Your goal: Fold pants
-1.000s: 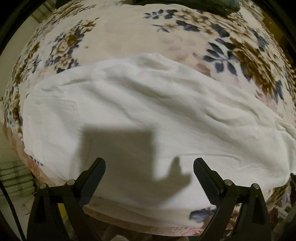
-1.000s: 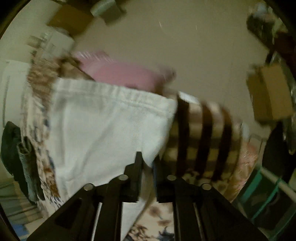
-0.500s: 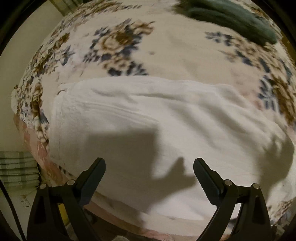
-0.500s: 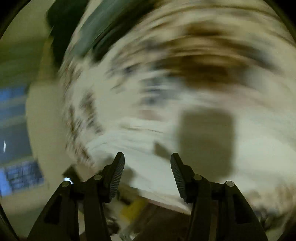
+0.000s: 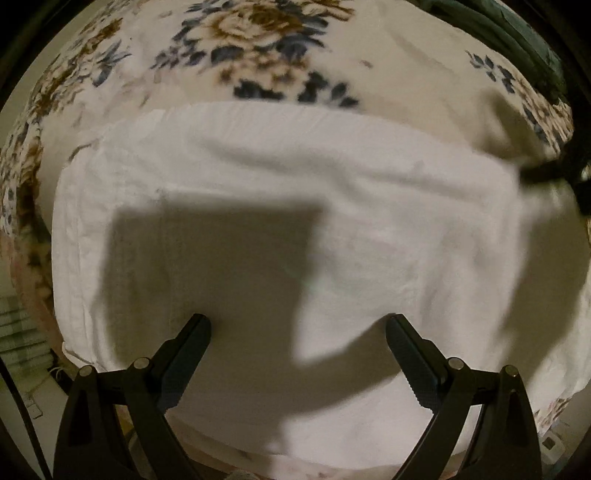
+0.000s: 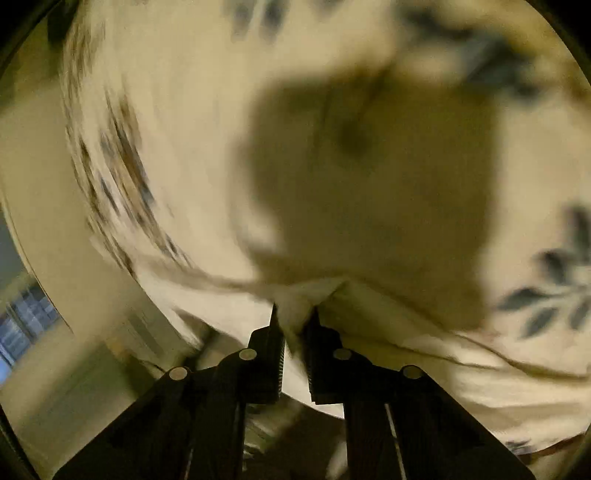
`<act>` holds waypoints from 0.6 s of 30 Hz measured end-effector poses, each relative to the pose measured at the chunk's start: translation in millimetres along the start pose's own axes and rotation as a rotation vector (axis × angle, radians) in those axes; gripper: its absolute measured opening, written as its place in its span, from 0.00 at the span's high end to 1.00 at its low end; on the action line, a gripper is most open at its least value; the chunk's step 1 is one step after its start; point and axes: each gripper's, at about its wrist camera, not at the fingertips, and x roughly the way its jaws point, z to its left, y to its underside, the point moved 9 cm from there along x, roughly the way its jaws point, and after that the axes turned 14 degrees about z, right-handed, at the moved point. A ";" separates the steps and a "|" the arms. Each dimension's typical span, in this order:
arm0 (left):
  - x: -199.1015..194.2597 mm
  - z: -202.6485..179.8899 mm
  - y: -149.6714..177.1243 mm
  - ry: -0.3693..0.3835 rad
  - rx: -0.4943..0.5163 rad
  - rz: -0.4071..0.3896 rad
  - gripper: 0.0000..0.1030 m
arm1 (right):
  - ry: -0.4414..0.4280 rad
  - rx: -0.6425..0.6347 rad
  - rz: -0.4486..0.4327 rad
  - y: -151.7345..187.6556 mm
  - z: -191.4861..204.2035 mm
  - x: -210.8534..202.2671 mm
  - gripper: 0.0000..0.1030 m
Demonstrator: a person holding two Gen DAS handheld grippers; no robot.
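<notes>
Your right gripper (image 6: 293, 325) was closing on the white pants (image 5: 295, 206) edge at lower centre (left gripper (image 5: 297, 328) spread, empty), so you likely needed to lift and fold it over.

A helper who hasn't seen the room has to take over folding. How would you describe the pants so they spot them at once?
Look for the bed covered by a cream floral blanket with brown and blue flowers. Spread flat across its near edge are the white pants, with a dark green garment farther back. They are the only plain white cloth there, and the right hand-held gripper is closing on a pinch of their edge.
</notes>
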 end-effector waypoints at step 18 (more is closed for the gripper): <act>-0.8 18.6 -3.3 0.001 0.049 0.037 0.05 | 0.152 0.051 -0.150 -14.2 -55.2 -50.5 0.99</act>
